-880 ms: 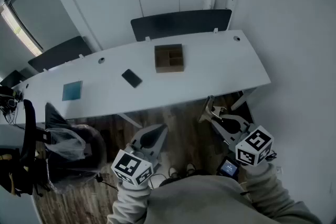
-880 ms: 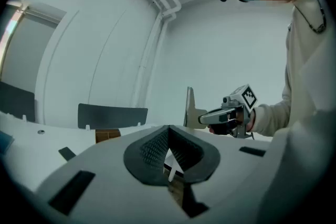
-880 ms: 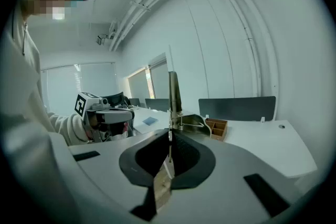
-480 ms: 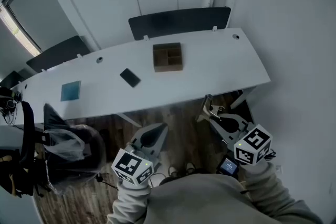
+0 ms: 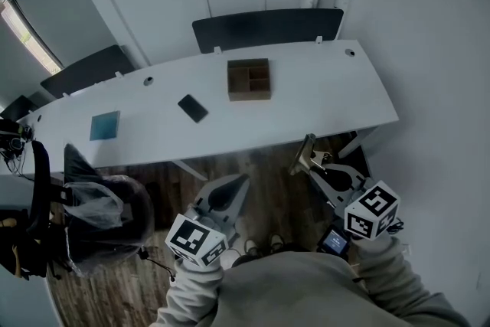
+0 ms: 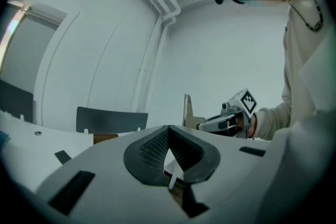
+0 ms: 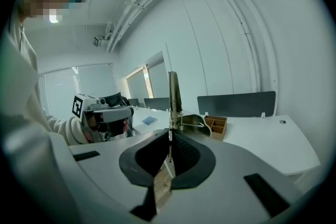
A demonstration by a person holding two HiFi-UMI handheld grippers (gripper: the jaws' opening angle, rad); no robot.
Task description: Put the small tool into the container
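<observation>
Since the earlier frames the head view has drifted a little, so the table [image 5: 321, 99] and what lies on it sit slightly up and to the right. The left tongs [image 5: 239, 184] have edged a touch to the right, and the right tongs [image 5: 315, 165] hold about the same spot.

At the lower left of the head view, a dark chair draped with a clear plastic bag [image 5: 99, 207] stands on the wooden floor [image 5: 268, 172], beside the near edge of the table. On the table's left part lies a blue square pad [image 5: 105, 125]. Further right lies a flat black object [image 5: 193, 108], near the container but apart from it.

The left tongs hang over the floor at the lower middle, short of the table. Their jaws are together with nothing between them.

The brown container [image 5: 249, 79], divided into compartments, sits towards the table's far edge in the upper middle. A dark chair back [image 5: 264, 28] stands behind it.

To the right, the right tongs are clamped on the small tool [image 5: 305, 153], a thin metal blade that stands up from the jaw tips. The small tool is over the floor just below the table's near edge and well apart from the container. The bare white tabletop lies between them.
</observation>
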